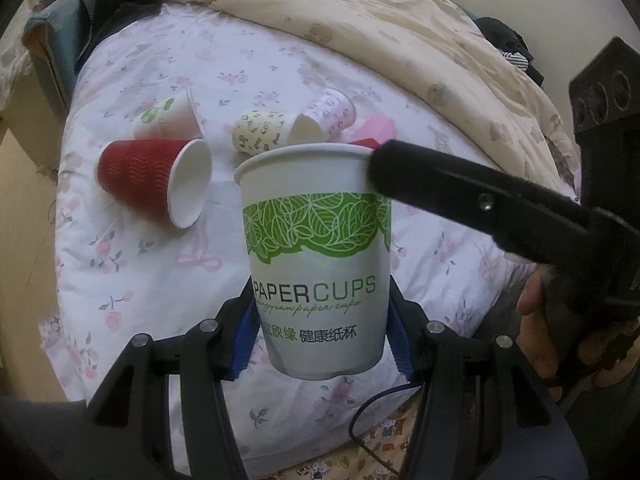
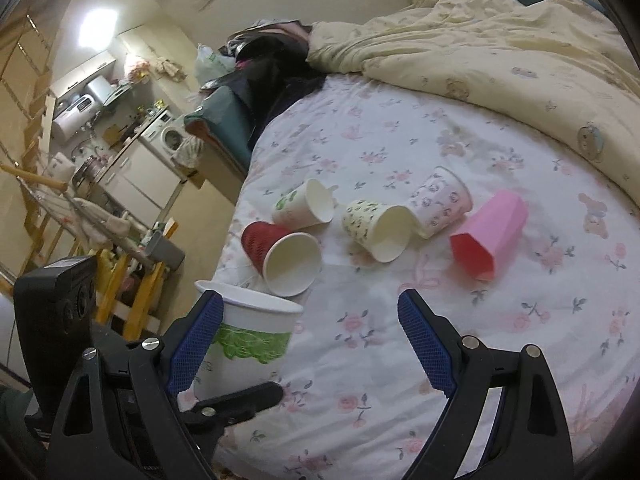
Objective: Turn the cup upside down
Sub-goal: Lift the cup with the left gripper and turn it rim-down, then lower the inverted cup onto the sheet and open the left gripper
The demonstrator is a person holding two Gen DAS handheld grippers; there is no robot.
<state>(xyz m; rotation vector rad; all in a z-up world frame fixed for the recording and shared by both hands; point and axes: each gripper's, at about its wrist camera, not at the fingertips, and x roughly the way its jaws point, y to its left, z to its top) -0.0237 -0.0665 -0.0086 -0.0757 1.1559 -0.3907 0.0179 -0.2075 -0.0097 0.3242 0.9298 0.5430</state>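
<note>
A white paper cup with a green leaf band (image 1: pixel 318 256) stands upright, mouth up, held above the bed. My left gripper (image 1: pixel 322 332) is shut on its lower body, blue pads on both sides. The cup also shows in the right wrist view (image 2: pixel 248 332) at the lower left, next to the right gripper's left finger. My right gripper (image 2: pixel 310 340) is open and empty; one of its fingers (image 1: pixel 460 188) reaches in beside the cup's rim in the left wrist view.
Several cups lie on their sides on the floral bedsheet (image 2: pixel 400 400): a red ribbed one (image 1: pixel 154 180), a white one (image 1: pixel 168 116), a cream patterned one (image 1: pixel 264 130), a pink-print one (image 1: pixel 332 110) and a pink one (image 2: pixel 490 234). A cream quilt (image 2: pixel 500 48) is bunched behind.
</note>
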